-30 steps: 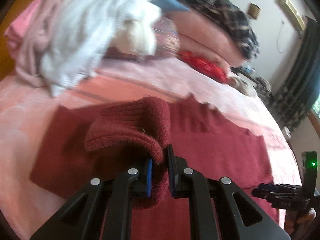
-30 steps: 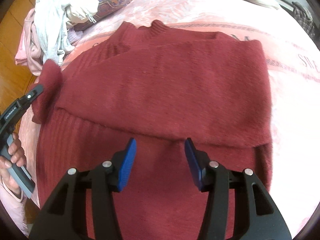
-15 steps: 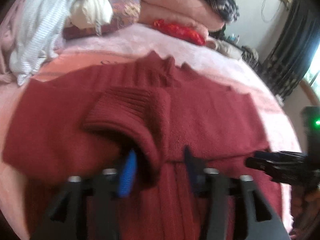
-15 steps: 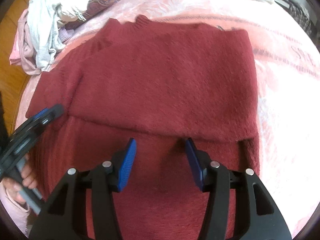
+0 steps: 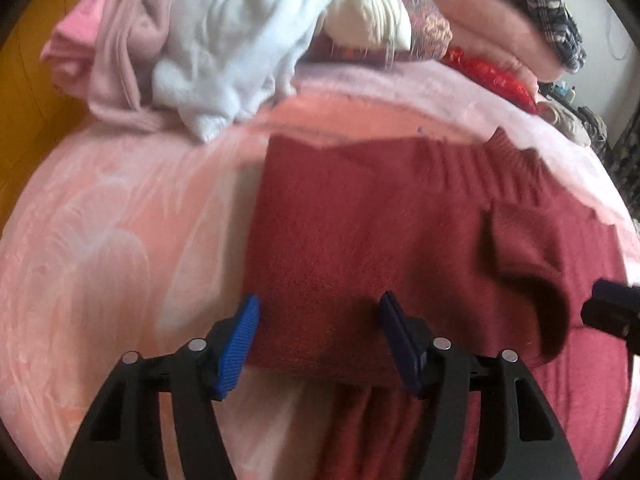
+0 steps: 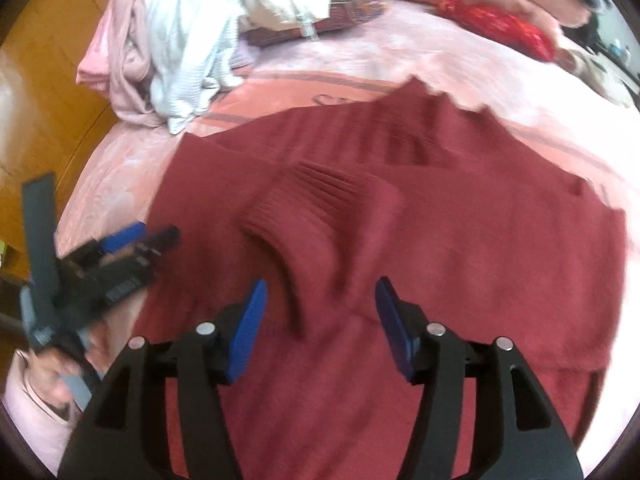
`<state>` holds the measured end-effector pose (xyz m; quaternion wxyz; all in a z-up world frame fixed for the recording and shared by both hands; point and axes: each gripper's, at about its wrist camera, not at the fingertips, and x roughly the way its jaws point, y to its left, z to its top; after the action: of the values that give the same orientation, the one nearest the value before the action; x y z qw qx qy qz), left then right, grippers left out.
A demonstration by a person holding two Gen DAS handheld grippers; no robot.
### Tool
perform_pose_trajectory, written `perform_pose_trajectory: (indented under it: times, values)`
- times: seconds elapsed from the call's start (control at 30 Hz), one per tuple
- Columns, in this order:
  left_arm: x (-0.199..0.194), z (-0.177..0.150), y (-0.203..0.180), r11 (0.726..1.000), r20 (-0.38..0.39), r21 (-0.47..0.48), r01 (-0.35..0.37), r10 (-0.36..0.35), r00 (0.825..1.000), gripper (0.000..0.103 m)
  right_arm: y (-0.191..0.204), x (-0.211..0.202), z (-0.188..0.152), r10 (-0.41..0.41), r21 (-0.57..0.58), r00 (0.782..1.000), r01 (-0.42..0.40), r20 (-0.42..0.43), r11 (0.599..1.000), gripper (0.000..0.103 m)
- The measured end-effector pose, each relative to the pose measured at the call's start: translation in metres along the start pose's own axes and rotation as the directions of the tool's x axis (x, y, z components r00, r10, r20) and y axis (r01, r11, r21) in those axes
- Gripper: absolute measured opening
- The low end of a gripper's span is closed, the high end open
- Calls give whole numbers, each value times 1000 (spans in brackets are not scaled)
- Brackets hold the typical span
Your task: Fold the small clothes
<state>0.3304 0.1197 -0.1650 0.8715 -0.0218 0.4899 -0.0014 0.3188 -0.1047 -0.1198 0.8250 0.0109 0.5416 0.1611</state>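
Because it is a thick knit, the dark red sweater will probably handle as something soft, limp and fairly light, with a fuzzy surface that grips rather than slips; nothing about it looks fragile. It lies spread flat on the pink bed, with one ribbed sleeve cuff folded in over the chest. I would take it at an outer edge or at a corner of the folded layer, pinching both layers together, since a hold in the middle would only bunch the cloth up.

The left gripper hovers over the sweater's left edge, jaws spread with nothing pinched. The right gripper hangs over the middle near the cuff; its jaws are opening, and only loose fabric lies below them, not clamped.

Counted: one sweater being folded, two grippers, one hand visible on the left handle. At the head of the bed sits one heap of unfolded clothes, white and pale pink; its pieces cannot be counted apart.
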Motion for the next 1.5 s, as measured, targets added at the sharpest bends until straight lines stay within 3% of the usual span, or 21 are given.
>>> perform_pose_trajectory:
  times: [0.2,0.27,0.33,0.43,0.6,0.67,0.73,0.83,0.9,1.03,1.2,1.23,1.3,1.33,1.4,1.5]
  values:
    - [5,-4,1,1000,13,12,4,-4,1000,65,18,35,14,-57,-18,997,56,-46,998,56]
    - [6,-3,2,1000,12,8,6,-6,1000,65,16,44,14,-93,-15,994,92,-61,996,21]
    - [6,-3,2,1000,11,7,4,-4,1000,65,10,45,13,-113,-3,992,113,-50,994,11]
    - [7,-2,0,1000,8,7,-6,6,1000,65,-13,30,8,-13,78,1000,15,-28,997,7]
    - [10,-1,-4,1000,2,11,-28,28,1000,65,-72,-6,-18,41,224,999,-39,-8,974,11]
    - [11,-2,-7,999,4,18,-43,43,999,66,-102,-14,-37,62,294,997,-47,-42,955,33]
    - [11,-3,-10,997,9,34,-64,64,998,66,-121,-21,-55,39,324,997,-15,-66,946,47]
    - [4,-3,-11,997,19,20,-69,69,997,66,-154,-34,-73,54,365,998,-37,-37,930,48]
    - [-3,0,-9,998,20,-1,-63,63,998,66,-172,-37,-75,116,417,993,-103,-6,903,49]
    - [-29,9,-4,997,90,-50,-55,59,994,67,-169,-32,-65,220,421,974,-218,42,881,53]
    - [-32,9,4,997,98,-65,-51,57,994,69,-149,-4,-61,169,407,985,-142,-31,902,54]
    - [-30,8,7,996,91,-68,-53,59,994,69,-144,-2,-59,152,399,988,-127,-32,908,53]
    - [-26,6,15,995,80,-77,-58,64,995,69,-137,0,-51,140,376,990,-120,-24,919,30]
    - [-24,5,21,994,75,-89,-64,71,995,69,-134,1,-49,152,370,988,-135,-18,919,6]
    - [-20,6,34,990,64,-126,-68,77,995,69,-128,1,-45,194,350,981,-182,0,919,6]
    - [-23,8,52,980,74,-192,-56,72,995,69,-119,-20,-36,179,280,981,-192,73,941,5]
